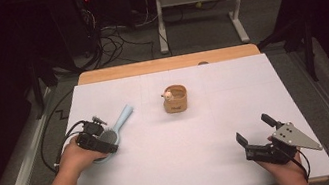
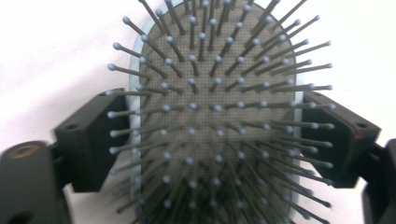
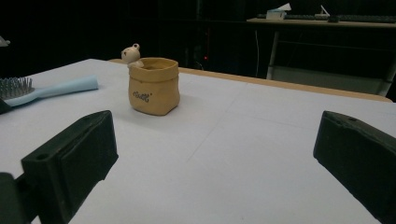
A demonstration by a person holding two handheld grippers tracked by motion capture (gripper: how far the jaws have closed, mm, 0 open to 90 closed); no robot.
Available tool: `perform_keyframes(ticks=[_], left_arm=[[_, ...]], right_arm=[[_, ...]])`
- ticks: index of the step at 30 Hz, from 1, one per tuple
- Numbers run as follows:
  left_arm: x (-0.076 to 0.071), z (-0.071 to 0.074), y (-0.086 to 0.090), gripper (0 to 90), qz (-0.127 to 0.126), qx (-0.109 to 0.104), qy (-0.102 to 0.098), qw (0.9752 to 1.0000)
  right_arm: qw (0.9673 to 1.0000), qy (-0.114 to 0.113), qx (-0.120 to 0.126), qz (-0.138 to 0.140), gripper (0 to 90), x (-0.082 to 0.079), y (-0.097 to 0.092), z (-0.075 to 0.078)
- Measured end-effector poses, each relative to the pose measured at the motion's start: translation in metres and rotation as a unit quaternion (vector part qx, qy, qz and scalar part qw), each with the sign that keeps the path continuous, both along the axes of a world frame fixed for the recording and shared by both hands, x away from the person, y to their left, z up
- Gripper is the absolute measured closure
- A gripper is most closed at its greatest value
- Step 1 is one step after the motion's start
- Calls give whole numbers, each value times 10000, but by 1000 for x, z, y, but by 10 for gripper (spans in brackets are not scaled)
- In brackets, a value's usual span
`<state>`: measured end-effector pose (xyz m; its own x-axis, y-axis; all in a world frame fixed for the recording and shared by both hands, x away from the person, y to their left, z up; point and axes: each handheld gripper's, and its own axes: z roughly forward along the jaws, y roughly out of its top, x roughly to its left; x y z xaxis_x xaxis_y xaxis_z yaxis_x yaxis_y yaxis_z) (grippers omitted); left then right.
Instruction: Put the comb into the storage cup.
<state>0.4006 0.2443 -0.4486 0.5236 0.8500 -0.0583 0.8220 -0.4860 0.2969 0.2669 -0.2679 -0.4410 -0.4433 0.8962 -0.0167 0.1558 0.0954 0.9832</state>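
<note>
Left hand-held gripper (image 1: 105, 144): I see its jaws flanking the head of the pale blue hairbrush (image 2: 215, 116), bristles up, at the worktop's (image 1: 205, 166) left side; whether the pads press the rim I cannot tell. Right hand-held gripper (image 1: 253, 136): jaws wide apart, nothing between them, near the right front edge. Tan pouch-shaped cup (image 1: 175, 98): mid-worktop, well apart from both.

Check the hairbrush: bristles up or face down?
Bristles up. The hairbrush lies flat on the table, its pins pointing toward the left gripper's camera.

pot: tan sack-shaped cup (image 1: 176, 99), bear figure at rim | table (image 1: 219, 129): white sheet
</note>
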Motion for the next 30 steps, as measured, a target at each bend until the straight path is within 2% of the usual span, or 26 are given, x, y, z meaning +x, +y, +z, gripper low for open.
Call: perform_keyframes(ticks=[6, 15, 24, 30], left_arm=[[-1, 0, 1, 194, -41, -13, -64, 10000], [1, 0, -1, 194, -23, 42, 12, 10000], [0, 0, -1, 196, -27, 31, -39, 10000], [-1, 0, -1, 197, -135, 51, -99, 9998]], right_arm=[[10000, 19, -1, 8, 1, 0, 0, -1], [10000, 49, 58, 7, 1, 1, 0, -1], [9999, 66, 90, 6, 2, 1, 0, -1], [9999, 74, 109, -3, 1, 1, 0, -2]])
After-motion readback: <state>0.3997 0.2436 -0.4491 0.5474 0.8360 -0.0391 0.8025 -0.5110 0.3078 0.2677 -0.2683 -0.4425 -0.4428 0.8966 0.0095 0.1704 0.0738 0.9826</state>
